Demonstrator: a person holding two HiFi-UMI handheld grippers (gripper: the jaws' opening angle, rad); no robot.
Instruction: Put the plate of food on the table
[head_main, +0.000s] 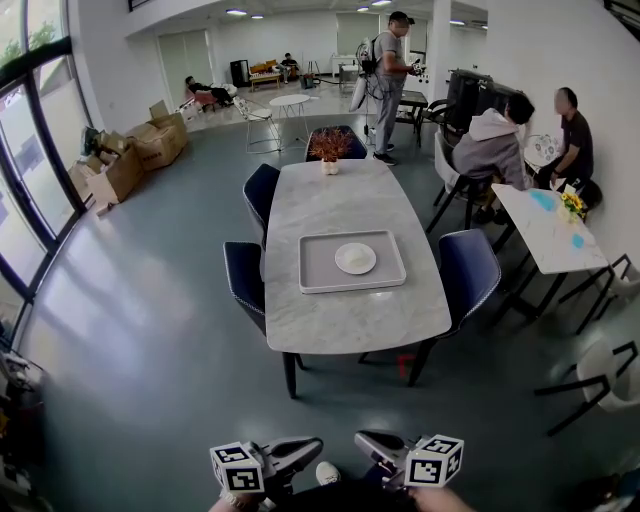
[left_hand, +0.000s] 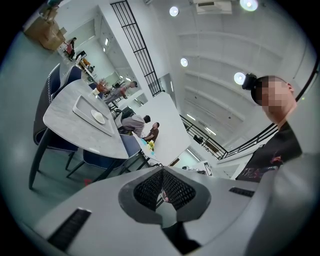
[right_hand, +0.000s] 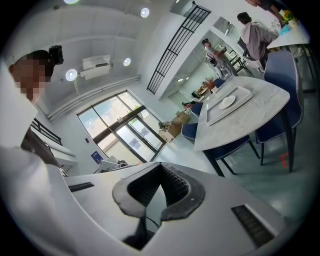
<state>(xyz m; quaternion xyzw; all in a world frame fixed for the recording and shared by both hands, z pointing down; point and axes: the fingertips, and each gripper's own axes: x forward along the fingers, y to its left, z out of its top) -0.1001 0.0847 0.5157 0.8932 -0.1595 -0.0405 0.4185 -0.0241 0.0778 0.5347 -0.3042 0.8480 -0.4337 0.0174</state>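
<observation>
Head view: white round plate (head_main: 355, 258) lies on grey rectangular tray (head_main: 318, 272), mid white marble table (head_main: 340, 322). Dark blue padded chairs (head_main: 468, 268) flank table. Left gripper (head_main: 308, 446) and right gripper (head_main: 370, 443) low at frame bottom, well apart from table.

Left gripper view: jaw tips meet, nothing between. Plate (left_hand: 98, 117) on tray (left_hand: 80, 107), far off.

Right gripper view: jaw tips together, nothing held. Plate (right_hand: 227, 102) on tray (right_hand: 242, 95) atop table (right_hand: 250, 127).

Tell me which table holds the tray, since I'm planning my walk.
The marble table in the middle, ringed by blue chairs; its grey tray carries a white plate. The right-hand table has none.
</observation>
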